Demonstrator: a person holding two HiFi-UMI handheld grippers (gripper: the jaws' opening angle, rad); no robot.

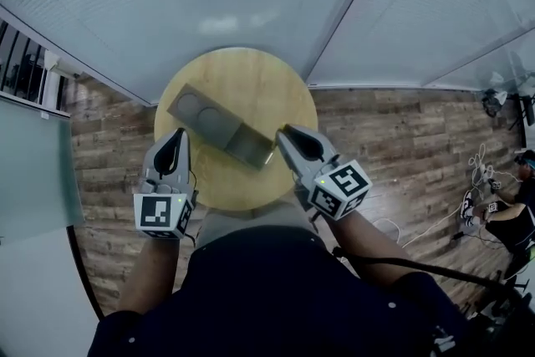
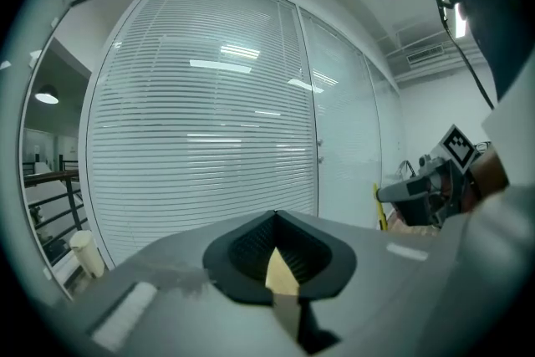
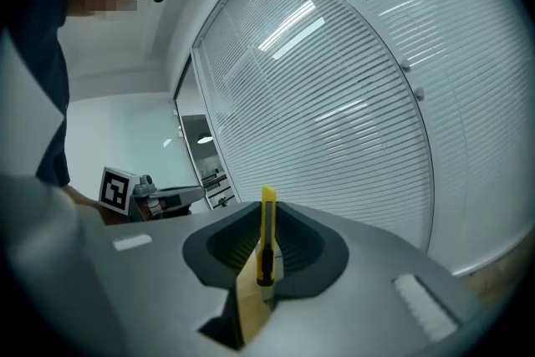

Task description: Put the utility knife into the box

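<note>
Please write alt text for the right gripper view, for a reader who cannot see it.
A yellow utility knife is clamped between the shut jaws of the right gripper and sticks out past their tips. Behind it are white window blinds. The left gripper shows at the left.

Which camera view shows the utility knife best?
The right gripper view: the yellow utility knife stands upright, clamped in the right gripper. The head view shows that gripper but no clear knife; the left gripper view shows the gripper only far off.
</note>
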